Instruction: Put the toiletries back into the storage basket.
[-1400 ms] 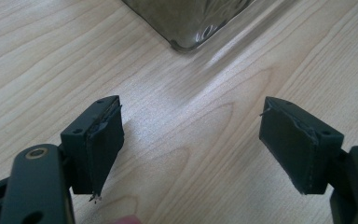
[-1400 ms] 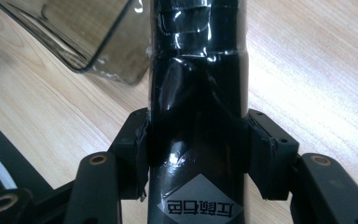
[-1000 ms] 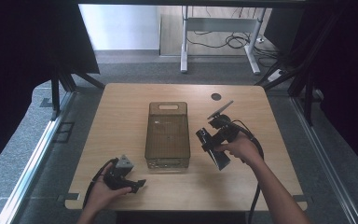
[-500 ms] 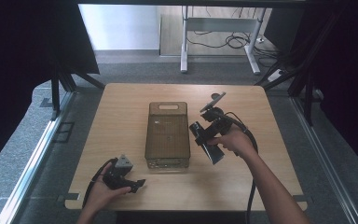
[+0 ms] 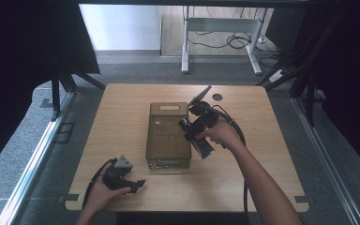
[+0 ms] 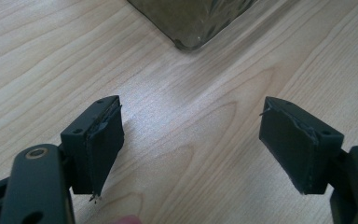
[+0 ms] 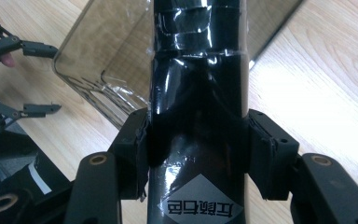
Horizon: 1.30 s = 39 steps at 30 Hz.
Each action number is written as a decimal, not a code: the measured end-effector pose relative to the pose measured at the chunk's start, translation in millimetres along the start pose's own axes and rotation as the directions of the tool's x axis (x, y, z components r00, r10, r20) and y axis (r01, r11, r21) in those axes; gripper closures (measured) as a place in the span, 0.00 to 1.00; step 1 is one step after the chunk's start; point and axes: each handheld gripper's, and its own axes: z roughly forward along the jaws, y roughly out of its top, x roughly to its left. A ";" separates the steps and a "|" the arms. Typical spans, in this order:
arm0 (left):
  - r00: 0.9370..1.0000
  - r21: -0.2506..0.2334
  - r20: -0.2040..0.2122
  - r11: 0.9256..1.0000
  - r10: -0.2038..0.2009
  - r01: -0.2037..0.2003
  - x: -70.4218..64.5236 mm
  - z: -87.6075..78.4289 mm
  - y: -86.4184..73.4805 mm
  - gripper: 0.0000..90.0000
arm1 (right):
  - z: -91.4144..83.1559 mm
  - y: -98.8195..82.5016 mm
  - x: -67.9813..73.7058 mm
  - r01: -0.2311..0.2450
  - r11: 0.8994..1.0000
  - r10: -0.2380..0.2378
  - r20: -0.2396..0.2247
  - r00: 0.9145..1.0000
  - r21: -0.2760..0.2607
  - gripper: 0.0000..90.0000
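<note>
A smoky translucent plastic box stands in the middle of the wooden table. My right gripper hovers at the box's right side, shut on a black bottle. In the right gripper view the pads press on both sides of the bottle, which has tape round its neck and a label near its base; the box lies behind it. My left gripper rests near the table's front left, open and holding nothing. Its jaws stand wide apart over bare wood, with a corner of the box ahead.
A small dark round mark sits on the table behind the right gripper. Beyond the far edge stands a metal desk frame with cables on the floor. Dark curtains flank both sides.
My right hand has carried the bottle left and away, up to the box's right side. The left gripper has kept still.
</note>
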 end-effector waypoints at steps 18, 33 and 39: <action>1.000 0.007 0.004 1.000 -0.003 0.003 1.6 1.2 -0.6 0.25 | 21.7 34.8 15.5 0.008 1.000 -0.007 -0.014 1.000 0.018 0.51; 1.000 0.013 0.010 1.000 -0.007 0.007 -0.3 2.5 -0.4 0.25 | 24.8 47.3 20.4 -0.002 1.000 0.002 -0.023 1.000 0.018 0.51; 1.000 0.013 0.009 1.000 -0.005 0.005 -0.3 2.4 -0.5 0.25 | 32.8 58.6 24.1 -0.021 1.000 0.022 -0.027 0.999 0.023 0.51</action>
